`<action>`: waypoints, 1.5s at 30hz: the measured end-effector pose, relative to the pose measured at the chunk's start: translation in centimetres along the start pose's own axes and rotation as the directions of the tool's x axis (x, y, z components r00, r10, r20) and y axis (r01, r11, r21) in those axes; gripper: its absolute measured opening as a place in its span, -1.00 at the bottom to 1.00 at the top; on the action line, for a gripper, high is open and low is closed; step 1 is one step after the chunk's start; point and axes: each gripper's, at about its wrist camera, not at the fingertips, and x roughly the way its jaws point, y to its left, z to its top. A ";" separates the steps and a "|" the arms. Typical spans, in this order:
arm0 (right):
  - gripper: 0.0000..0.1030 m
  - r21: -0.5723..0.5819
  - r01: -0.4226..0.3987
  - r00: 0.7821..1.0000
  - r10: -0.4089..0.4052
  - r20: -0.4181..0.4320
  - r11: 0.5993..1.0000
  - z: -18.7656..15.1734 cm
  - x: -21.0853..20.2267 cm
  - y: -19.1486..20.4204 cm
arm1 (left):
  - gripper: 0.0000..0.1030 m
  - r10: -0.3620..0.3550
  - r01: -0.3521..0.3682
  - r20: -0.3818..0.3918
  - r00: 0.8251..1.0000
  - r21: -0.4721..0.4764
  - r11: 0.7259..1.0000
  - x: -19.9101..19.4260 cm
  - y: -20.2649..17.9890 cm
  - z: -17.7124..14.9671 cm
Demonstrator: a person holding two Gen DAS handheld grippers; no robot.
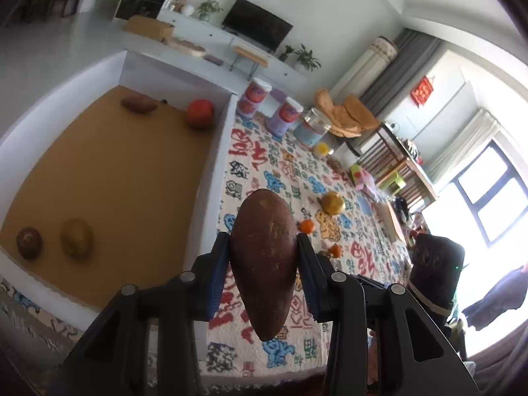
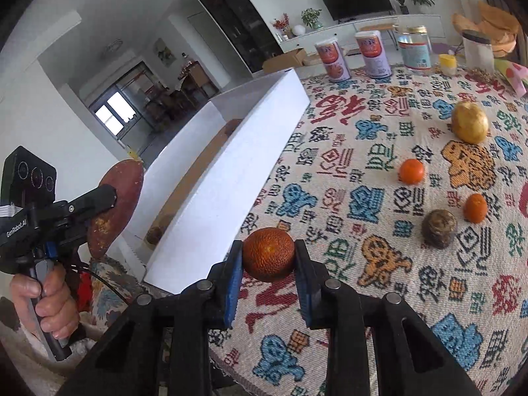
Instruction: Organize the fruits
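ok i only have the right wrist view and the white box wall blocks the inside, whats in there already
observer: four pieces. a brown tuber and a red-orange fruit lie by the far wall of the box, and a dark brown round fruit and a yellow-green fruit sit at the near end
operator: any room in the middle
observer: yes, the brown floor between those two pairs has nothing on it
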 end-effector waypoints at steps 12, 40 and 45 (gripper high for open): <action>0.10 -0.128 -0.042 0.981 0.017 -0.194 0.991 5.3 13.7 11.4 | 0.05 0.313 -0.318 -0.072 0.947 -0.083 0.944 5.0 7.6 -1.4; 0.99 0.371 0.749 0.590 -0.807 0.005 0.550 -6.4 -8.9 -22.2 | 0.75 0.244 -0.179 -0.093 0.965 0.447 0.877 22.8 -10.6 -11.2; 0.99 0.393 0.730 0.625 -0.779 -0.051 0.559 -6.9 -8.3 -23.6 | 0.87 0.292 -0.222 -0.069 0.954 0.493 0.841 23.3 -11.0 -11.6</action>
